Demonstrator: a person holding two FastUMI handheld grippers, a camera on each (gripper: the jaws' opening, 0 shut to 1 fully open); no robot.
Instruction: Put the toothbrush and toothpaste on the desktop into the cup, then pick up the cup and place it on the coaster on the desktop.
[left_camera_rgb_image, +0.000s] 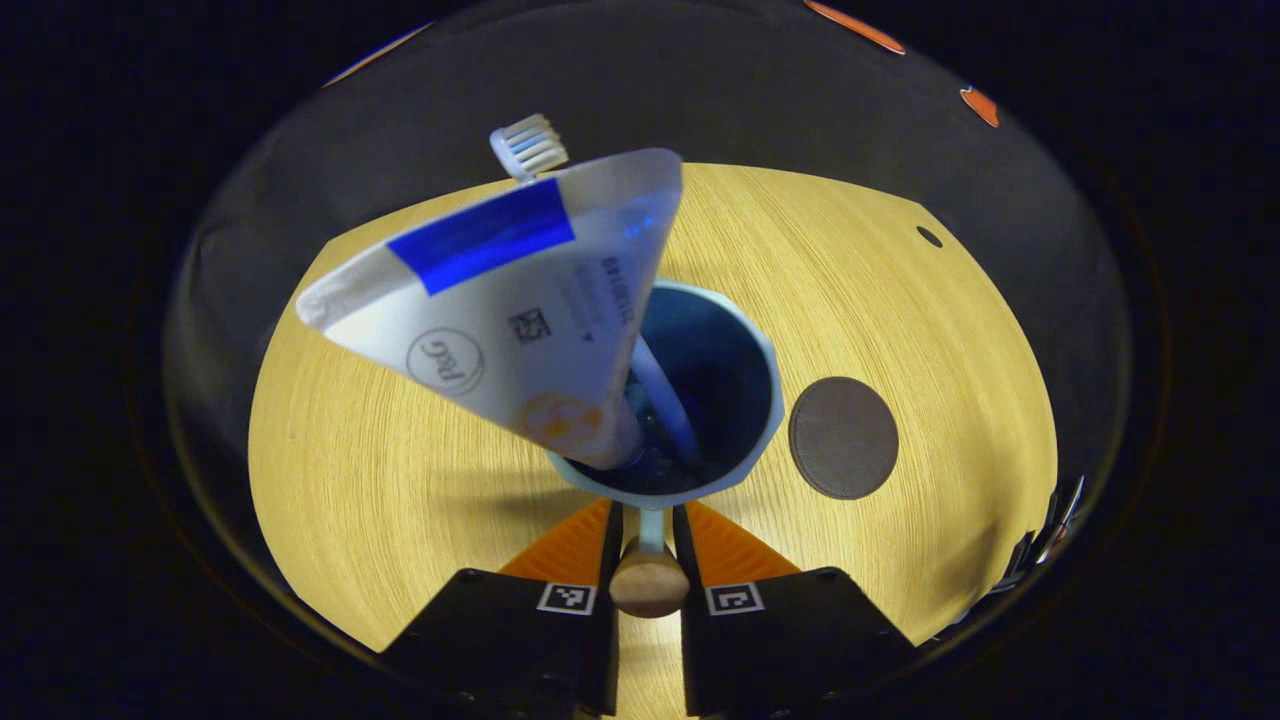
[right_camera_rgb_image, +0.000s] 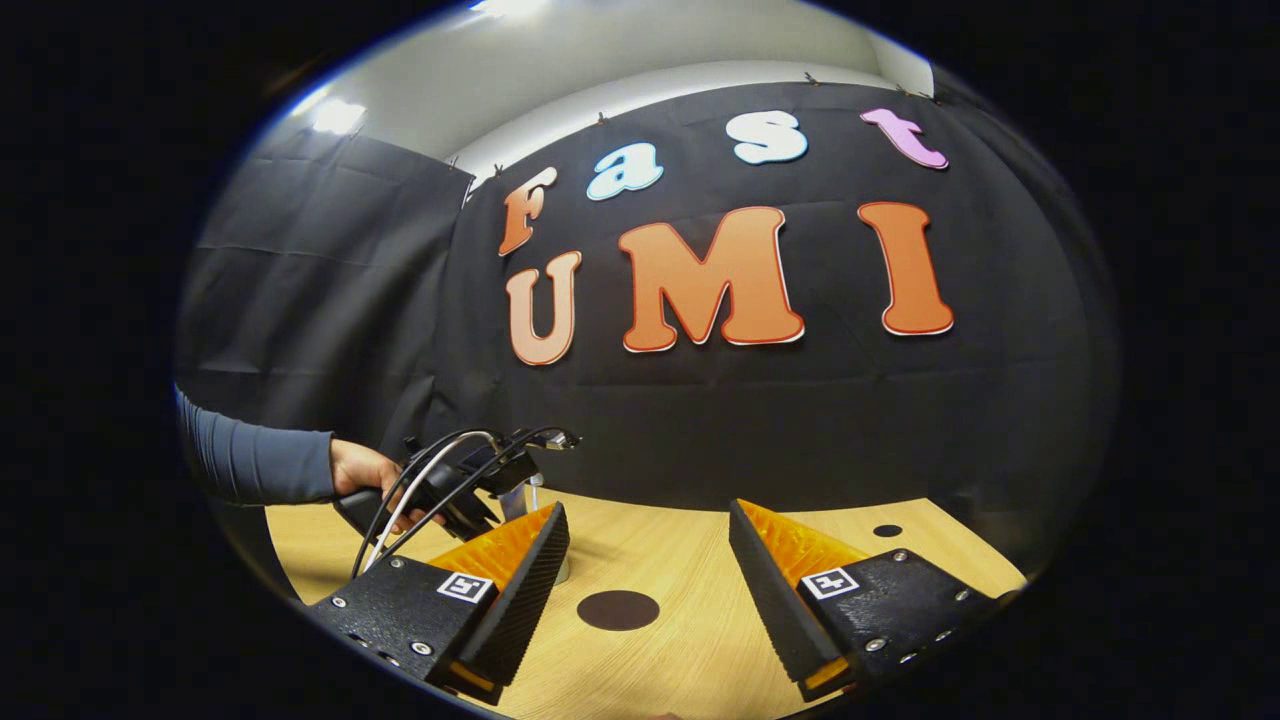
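Left gripper (left_camera_rgb_image: 650, 545): we see it closed on the cup's handle (left_camera_rgb_image: 649, 585).
Toothpaste (left_camera_rgb_image: 500, 310): one white tube, blue band, standing tilted in the cup; print too blurred to read.
Toothbrush (left_camera_rgb_image: 530, 145): one, white bristles up.
Cup (left_camera_rgb_image: 745, 400): one, pale blue, on the counter (left_camera_rgb_image: 350, 450).
Coaster (left_camera_rgb_image: 843, 437): one dark disc beside the cup.
Right gripper (right_camera_rgb_image: 648, 560): wide apart, holding nothing.

We see a light wood desktop (left_camera_rgb_image: 400, 450) | on it a blue cup (left_camera_rgb_image: 745, 400) | a dark round coaster (left_camera_rgb_image: 843, 437) just right of it, apart
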